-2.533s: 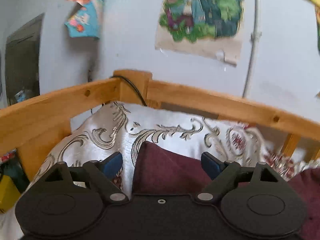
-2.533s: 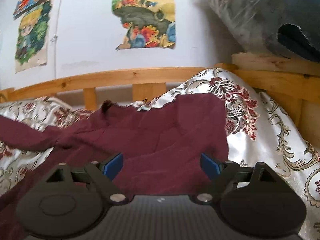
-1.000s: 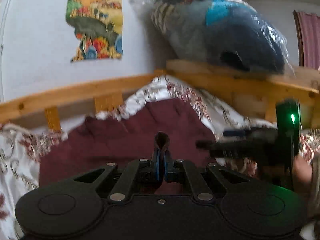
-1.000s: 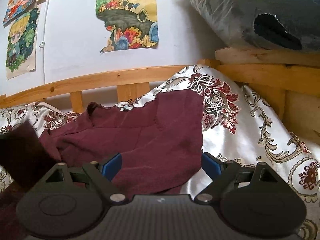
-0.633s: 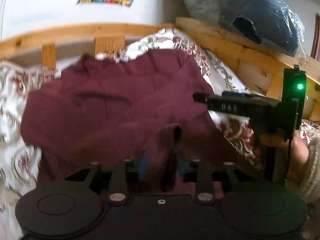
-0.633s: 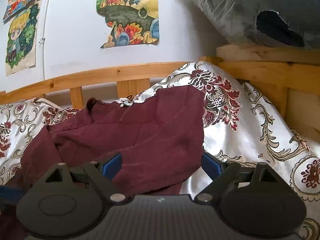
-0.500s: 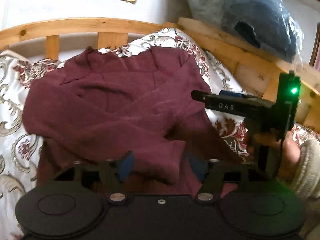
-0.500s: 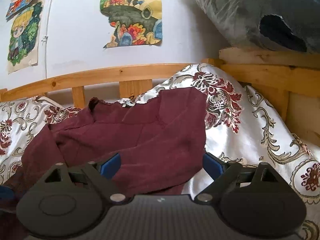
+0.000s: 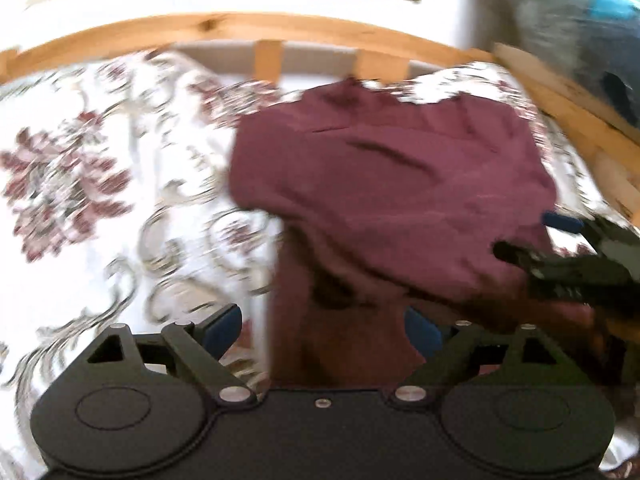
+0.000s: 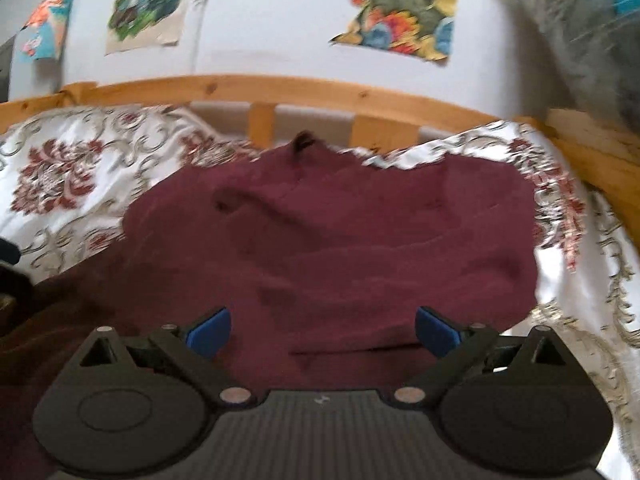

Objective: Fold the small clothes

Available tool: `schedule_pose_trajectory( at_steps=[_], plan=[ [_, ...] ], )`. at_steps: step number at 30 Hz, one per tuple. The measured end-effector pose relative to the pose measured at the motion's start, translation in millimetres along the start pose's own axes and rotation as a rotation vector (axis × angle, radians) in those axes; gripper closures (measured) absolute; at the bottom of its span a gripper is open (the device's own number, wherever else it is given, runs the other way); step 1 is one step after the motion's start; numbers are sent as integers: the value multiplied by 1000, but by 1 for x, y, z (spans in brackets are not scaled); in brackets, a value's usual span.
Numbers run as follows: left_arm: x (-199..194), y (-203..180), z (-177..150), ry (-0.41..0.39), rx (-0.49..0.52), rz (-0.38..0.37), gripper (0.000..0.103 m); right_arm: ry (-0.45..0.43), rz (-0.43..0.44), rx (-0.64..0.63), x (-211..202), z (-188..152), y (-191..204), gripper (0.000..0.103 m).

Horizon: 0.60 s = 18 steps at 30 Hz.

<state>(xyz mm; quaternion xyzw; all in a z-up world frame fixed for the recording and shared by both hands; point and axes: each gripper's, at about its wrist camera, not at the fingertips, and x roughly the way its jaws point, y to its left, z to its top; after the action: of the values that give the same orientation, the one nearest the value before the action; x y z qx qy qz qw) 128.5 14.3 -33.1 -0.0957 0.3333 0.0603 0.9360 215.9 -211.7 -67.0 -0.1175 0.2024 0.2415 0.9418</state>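
Left tool [image 9: 322,328] now spread wide, maroon garment [image 9: 392,196] released.

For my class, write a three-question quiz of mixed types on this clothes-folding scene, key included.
1. True or false: the left gripper is shut on the maroon garment.
2. The garment lies on: A) a bare wooden floor B) a floral bedspread C) a metal tray.
3. Fill in: behind the bed runs a ____ rail.

Key: 1 false, both the left gripper and the right gripper have their jaws wide apart; 2 B; 3 wooden.
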Motion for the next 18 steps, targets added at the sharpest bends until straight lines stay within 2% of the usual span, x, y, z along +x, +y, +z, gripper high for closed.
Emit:
schedule_pose_trajectory(
  at_steps=[4,7,10,11,12,18],
  plan=[
    [-7,18,-2,0,-58,21,13,58,70,32,3,1,9,24],
    [-12,20,-4,-8,-46,23,12,114,90,93,10,0,7,36],
    [-15,17,-8,0,-18,26,12,172,102,153,18,-1,1,62],
    [-16,16,-8,3,-11,28,12,185,100,170,19,0,-1,85],
    [-18,16,-9,3,-3,30,12,193,95,178,19,0,-2,95],
    [-29,25,-14,-14,-26,29,11,174,49,201,-11,13,-9,97]
  ],
)
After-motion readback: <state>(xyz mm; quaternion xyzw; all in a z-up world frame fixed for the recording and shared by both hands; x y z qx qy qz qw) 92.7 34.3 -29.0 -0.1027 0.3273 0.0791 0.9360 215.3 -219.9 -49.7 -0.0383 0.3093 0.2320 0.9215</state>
